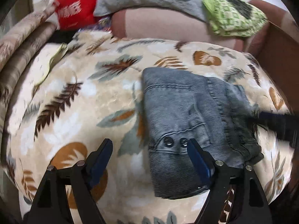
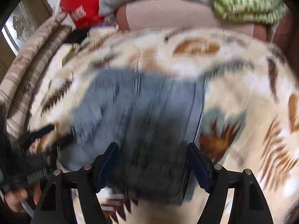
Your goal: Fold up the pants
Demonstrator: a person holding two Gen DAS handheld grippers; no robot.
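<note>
The folded grey pants (image 1: 188, 123), probably soft, fairly heavy corduroy best pinched at a thick folded edge, lie on the leaf-print blanket (image 1: 78, 100) just ahead of the left gripper (image 1: 149, 147) and right gripper (image 2: 152, 149), both spread wide and empty.

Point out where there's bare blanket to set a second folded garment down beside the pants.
Widest free patch: the leaf-print blanket left of the folded pants, bordered by the striped bedding roll and the open left tool. A narrower strip lies beyond the pants, before the pink cushion. Crowded: right of the pants, where the right tool reaches in.
</note>
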